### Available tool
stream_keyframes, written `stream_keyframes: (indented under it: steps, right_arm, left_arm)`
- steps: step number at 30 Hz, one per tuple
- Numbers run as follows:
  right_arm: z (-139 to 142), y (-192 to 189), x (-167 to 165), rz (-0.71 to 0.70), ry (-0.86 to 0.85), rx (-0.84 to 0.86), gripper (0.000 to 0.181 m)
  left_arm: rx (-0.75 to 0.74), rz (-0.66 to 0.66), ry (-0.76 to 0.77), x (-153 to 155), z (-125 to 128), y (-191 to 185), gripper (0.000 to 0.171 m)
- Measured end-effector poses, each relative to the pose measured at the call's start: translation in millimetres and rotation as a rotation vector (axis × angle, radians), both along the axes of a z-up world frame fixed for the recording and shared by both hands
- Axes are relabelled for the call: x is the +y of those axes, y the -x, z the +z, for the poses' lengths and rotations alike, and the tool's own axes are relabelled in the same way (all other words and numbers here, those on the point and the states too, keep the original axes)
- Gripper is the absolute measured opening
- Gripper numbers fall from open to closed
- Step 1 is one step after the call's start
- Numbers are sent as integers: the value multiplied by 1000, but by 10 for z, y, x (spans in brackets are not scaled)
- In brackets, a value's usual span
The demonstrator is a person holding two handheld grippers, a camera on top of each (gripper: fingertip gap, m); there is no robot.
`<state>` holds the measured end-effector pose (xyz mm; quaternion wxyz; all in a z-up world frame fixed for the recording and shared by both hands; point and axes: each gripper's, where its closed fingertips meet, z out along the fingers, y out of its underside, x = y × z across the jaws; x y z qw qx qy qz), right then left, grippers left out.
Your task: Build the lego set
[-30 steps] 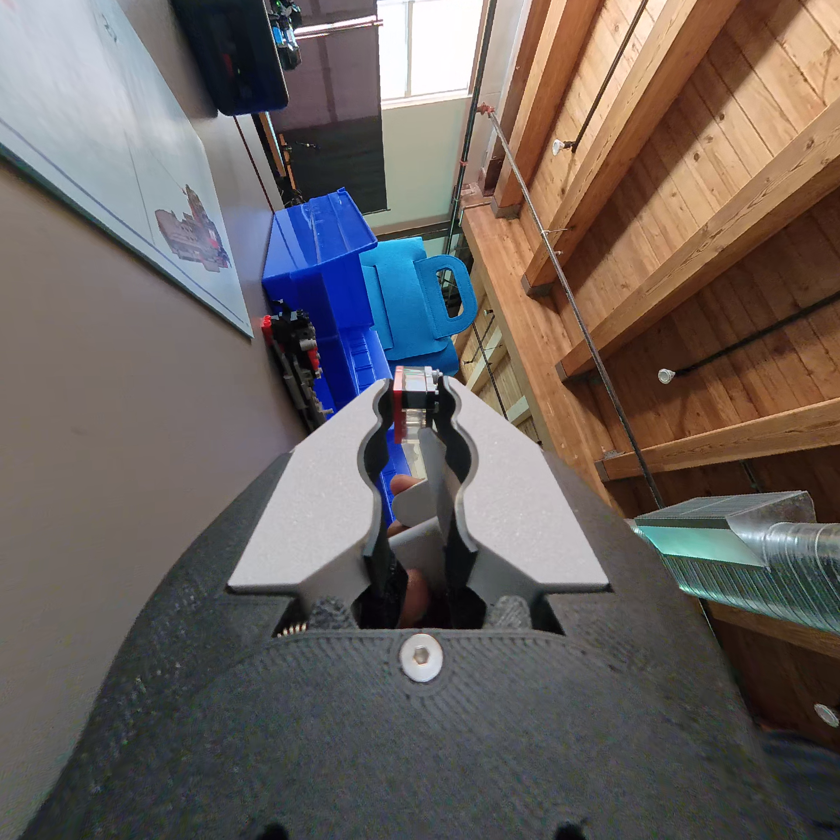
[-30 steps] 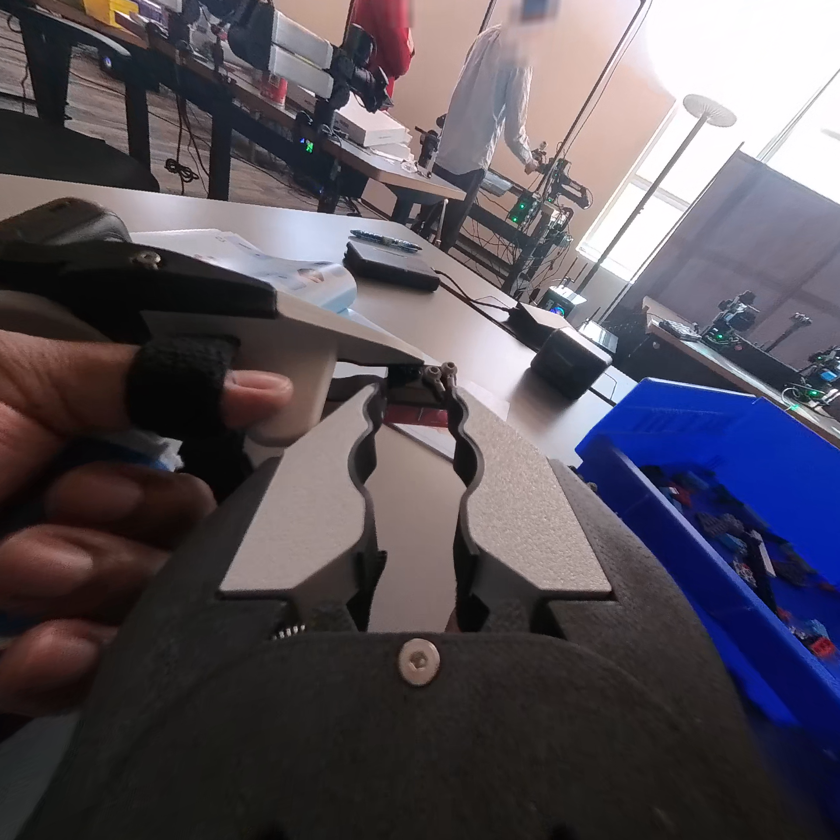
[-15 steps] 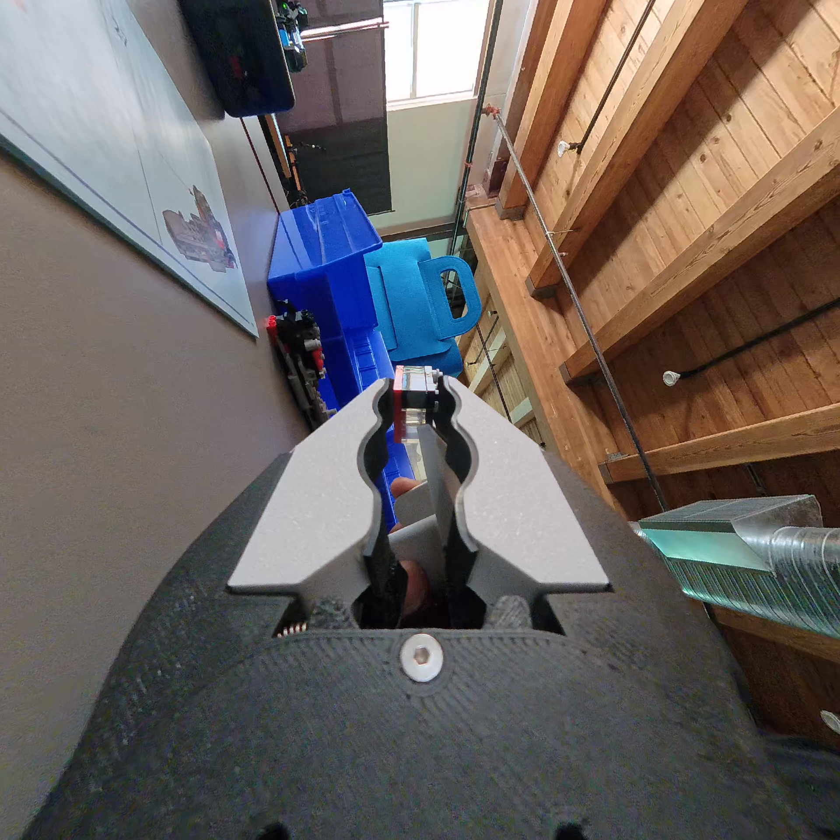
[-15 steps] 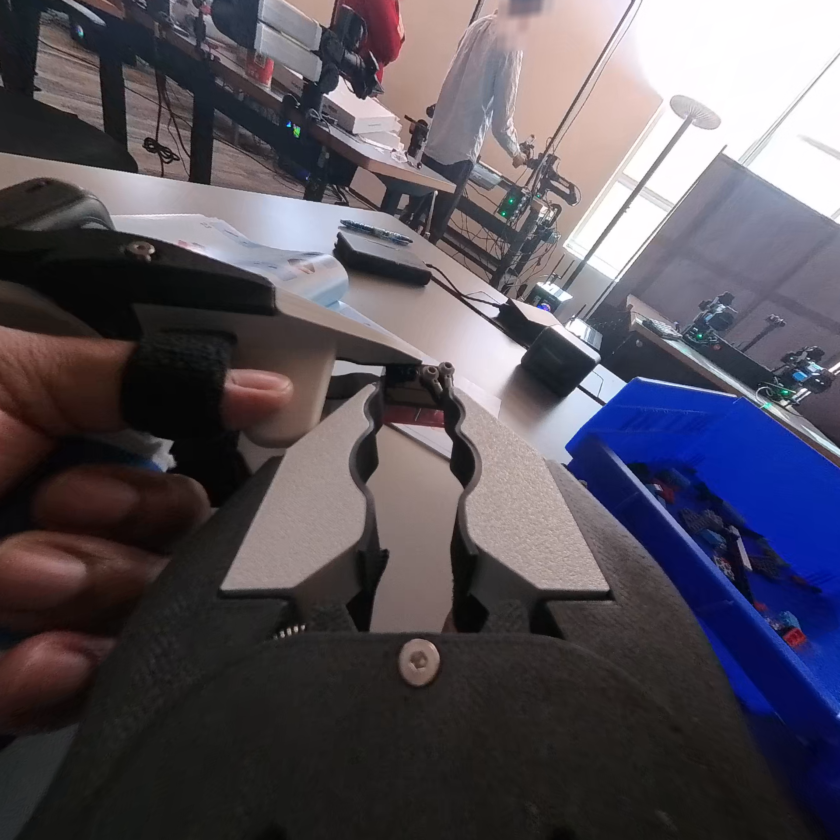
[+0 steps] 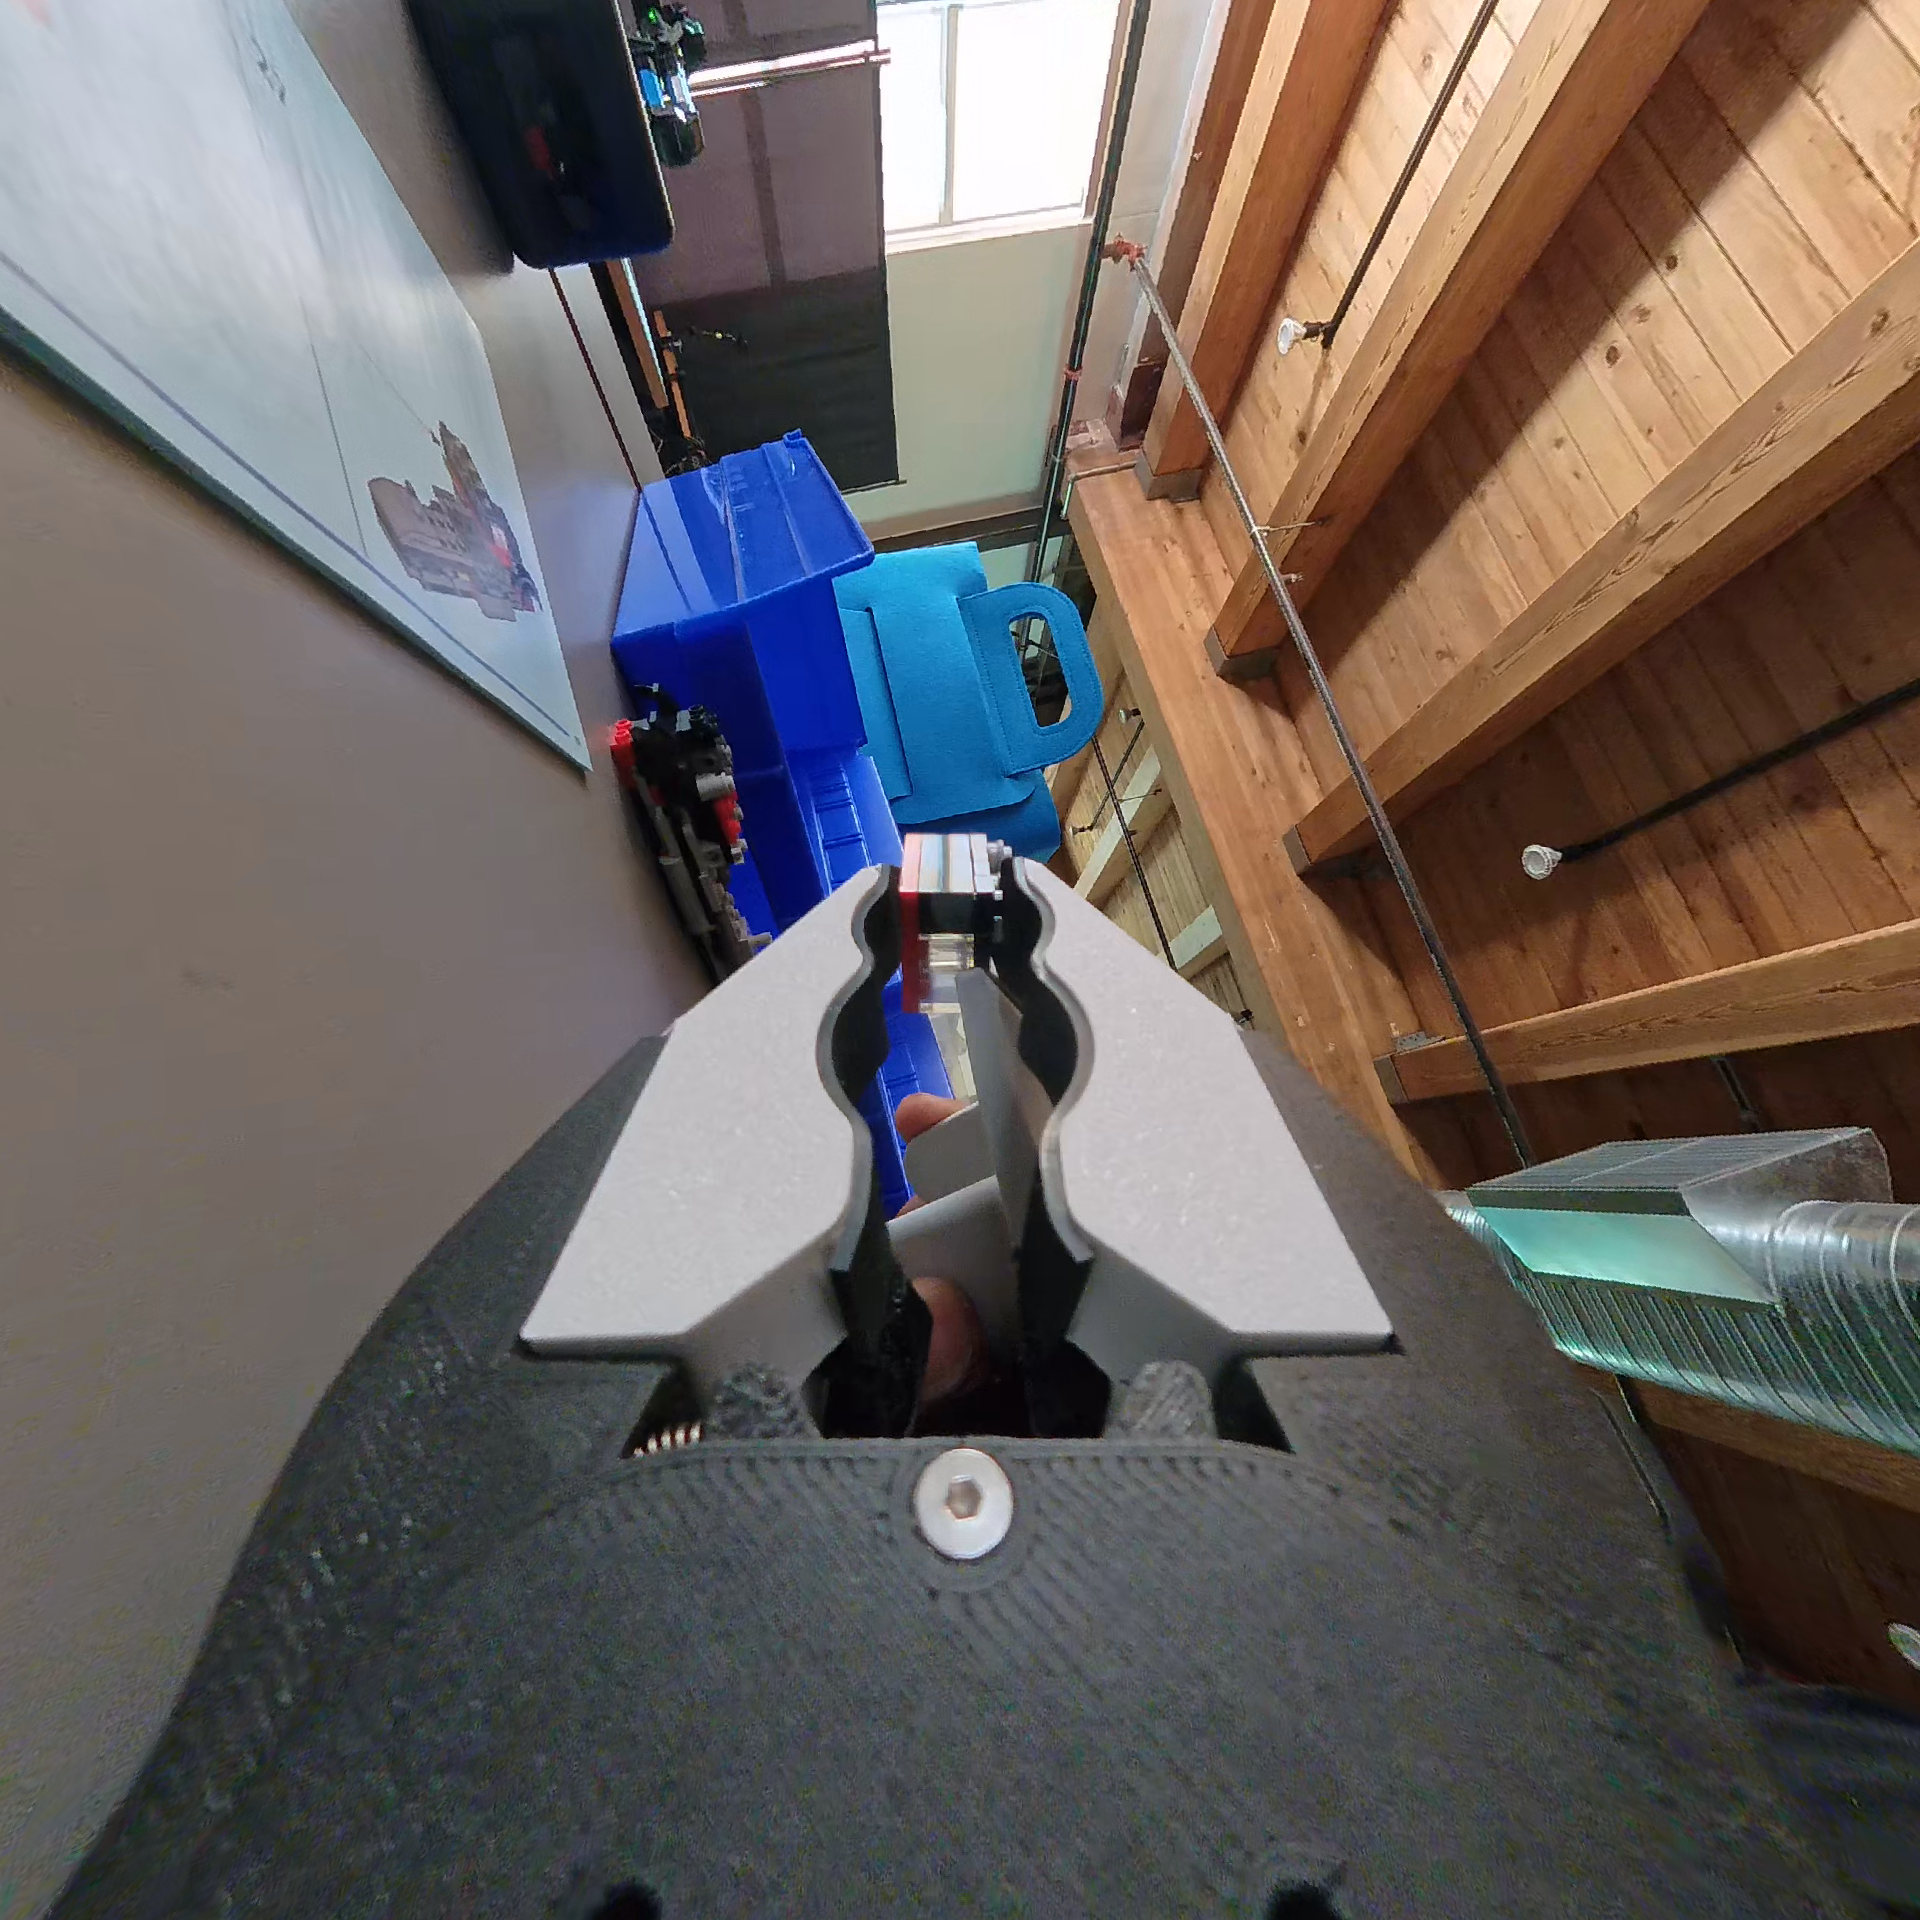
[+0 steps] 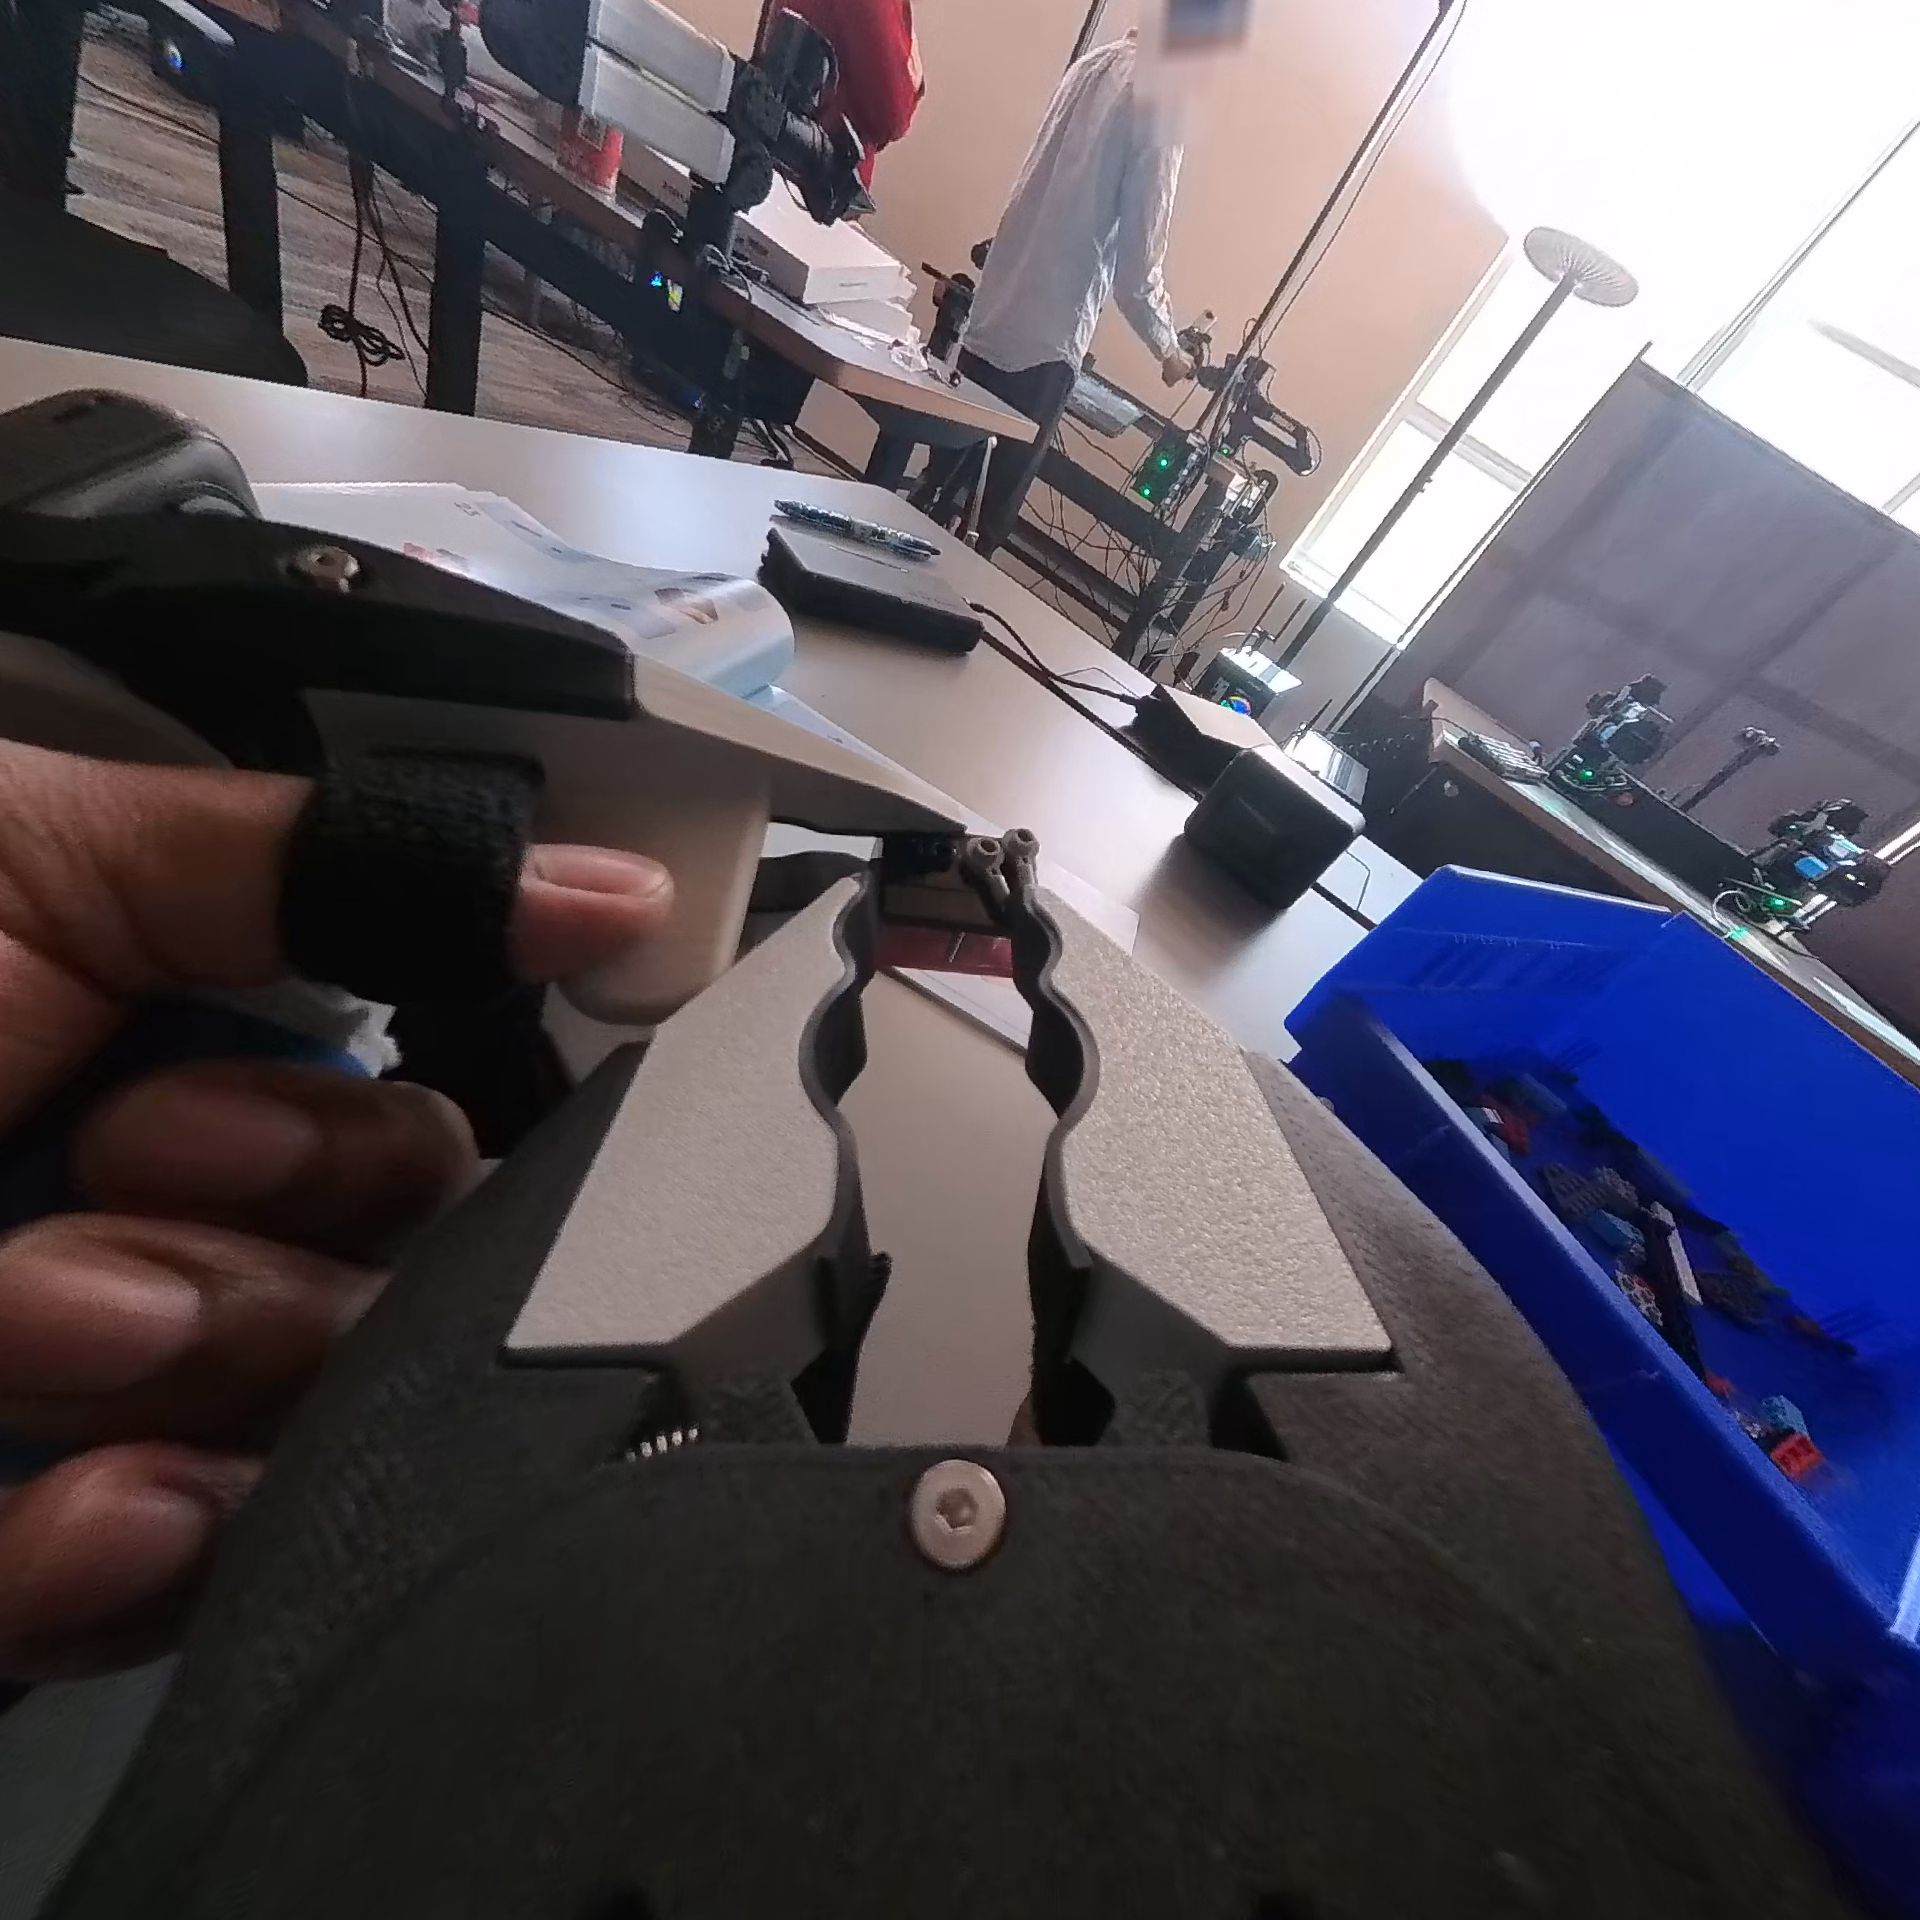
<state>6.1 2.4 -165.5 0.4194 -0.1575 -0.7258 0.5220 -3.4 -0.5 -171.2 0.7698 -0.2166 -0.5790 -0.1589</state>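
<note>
My left gripper is shut on a small lego assembly of red, black, grey and clear parts, held in the air and turned sideways to the table. In the right wrist view the same assembly shows black and red, with two grey pins on top. My right gripper is closed around it from the other side. A hand holds the left gripper there, and one of its fingers reaches in from the left. A partly built lego model stands on the table by the blue bins.
A blue bin with several loose bricks sits at the right. An instruction booklet lies open on the table, also seen in the left wrist view. Further back are a black flat case, a black box, stacked blue bins and a blue felt bag. The grippers are tip to tip, or close to it.
Both grippers keep their hold on the small assembly. The pair has shifted only slightly, and the background has slid a little in both views.
</note>
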Motion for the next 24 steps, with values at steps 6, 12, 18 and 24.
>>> stream_keyframes:
  steps: [6, 12, 18, 24]
  right_arm:
    - [2, 7, -5, 2, -1, 1, 24]
    - [5, 15, -6, 3, 0, 0, 24]
    - [6, 21, -6, 4, 2, -2, 24]
    - [7, 24, -7, 5, 1, -2, 24]
  left_arm:
    - [0, -1, 0, 1, 0, -1, 20]
    - [0, -2, 0, 3, 1, -2, 20]
    - [-1, -2, 0, 5, 0, -4, 20]
    - [-1, -2, -1, 8, -1, -6, 20]
